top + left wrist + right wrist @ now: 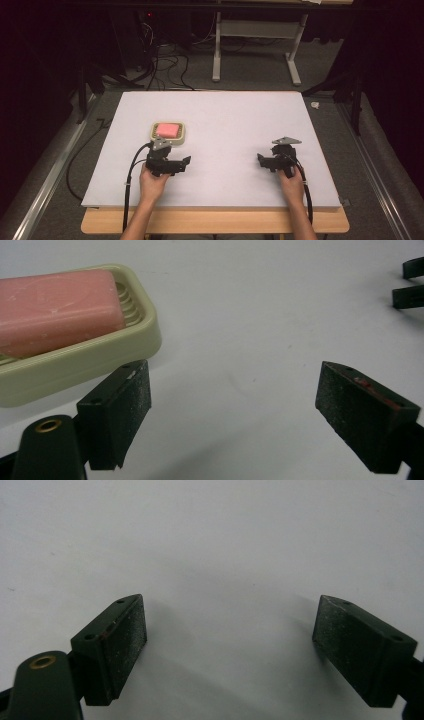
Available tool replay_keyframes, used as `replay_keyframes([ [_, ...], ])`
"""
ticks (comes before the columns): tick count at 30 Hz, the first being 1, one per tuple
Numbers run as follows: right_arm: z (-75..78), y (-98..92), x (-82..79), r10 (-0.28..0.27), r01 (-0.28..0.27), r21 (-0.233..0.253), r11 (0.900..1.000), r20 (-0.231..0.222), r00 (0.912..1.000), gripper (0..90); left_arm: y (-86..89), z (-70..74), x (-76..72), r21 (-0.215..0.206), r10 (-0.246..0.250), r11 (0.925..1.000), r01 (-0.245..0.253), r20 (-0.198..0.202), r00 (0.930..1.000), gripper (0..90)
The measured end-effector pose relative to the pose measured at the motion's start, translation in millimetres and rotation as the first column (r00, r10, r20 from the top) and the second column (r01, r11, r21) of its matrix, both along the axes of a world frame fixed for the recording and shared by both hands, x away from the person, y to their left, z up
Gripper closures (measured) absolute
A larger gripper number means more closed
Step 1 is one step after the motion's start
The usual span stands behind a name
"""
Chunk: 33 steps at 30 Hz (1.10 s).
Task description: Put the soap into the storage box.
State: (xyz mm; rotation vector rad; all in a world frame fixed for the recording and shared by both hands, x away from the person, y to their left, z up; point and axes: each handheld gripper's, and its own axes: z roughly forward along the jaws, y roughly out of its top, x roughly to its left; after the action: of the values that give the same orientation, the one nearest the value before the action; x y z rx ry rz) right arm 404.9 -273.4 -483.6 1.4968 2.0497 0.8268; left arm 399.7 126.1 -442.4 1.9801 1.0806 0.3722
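Resting low over the white table top (235, 125), 2 black grippers sit side by side near the person's edge, 1 in each hand. The left gripper (186, 161) is held by the left hand (152, 181) at the left of the board, its jaws pointing right toward the middle. The right gripper (260, 159) is held by the right hand (291, 181) at the right, its jaws pointing left, so the 2 face each other and stay well apart.

Just beyond the left gripper, on its far side, lies a cream soap dish (154, 131) with a pink bar of soap (167, 130) lying in it. From the left gripper view the dish (85, 362) fills the upper left corner, the soap (55, 307) resting on its ridged floor, and the dish's rim sits just beside the left-hand jaw; I cannot tell whether they touch. That gripper (232, 407) has its jaws spread wide with only bare table between them. The tips of the other gripper (410, 287) peek in at the far right edge.

From the right gripper view, that gripper (230, 645) is likewise spread wide over plain white surface (225, 545), pinching nothing.

A cable (131, 175) trails back from the left gripper past the near edge.
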Motion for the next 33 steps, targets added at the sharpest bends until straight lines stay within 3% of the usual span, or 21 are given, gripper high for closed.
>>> replay_keyframes([
  [13,0.0,0.0,-0.1,0.000,0.000,0.001,1.000,0.000,1.0000,14.6,-6.2,-13.9,10.5,0.031,0.008,0.9995,-0.008,-0.018,0.9998,15.6],
  [25,0.0,0.1,-0.1,0.000,0.000,0.000,1.000,0.000,1.0000,14.6,-11.0,-24.3,15.9,0.081,0.024,0.9964,-0.024,0.004,0.9997,16.0],
  [33,0.0,0.1,-0.2,0.000,0.000,0.000,1.000,0.000,1.0000,14.6,-13.5,-28.6,18.0,0.097,0.039,0.9945,-0.038,-0.005,0.9992,16.1],
])
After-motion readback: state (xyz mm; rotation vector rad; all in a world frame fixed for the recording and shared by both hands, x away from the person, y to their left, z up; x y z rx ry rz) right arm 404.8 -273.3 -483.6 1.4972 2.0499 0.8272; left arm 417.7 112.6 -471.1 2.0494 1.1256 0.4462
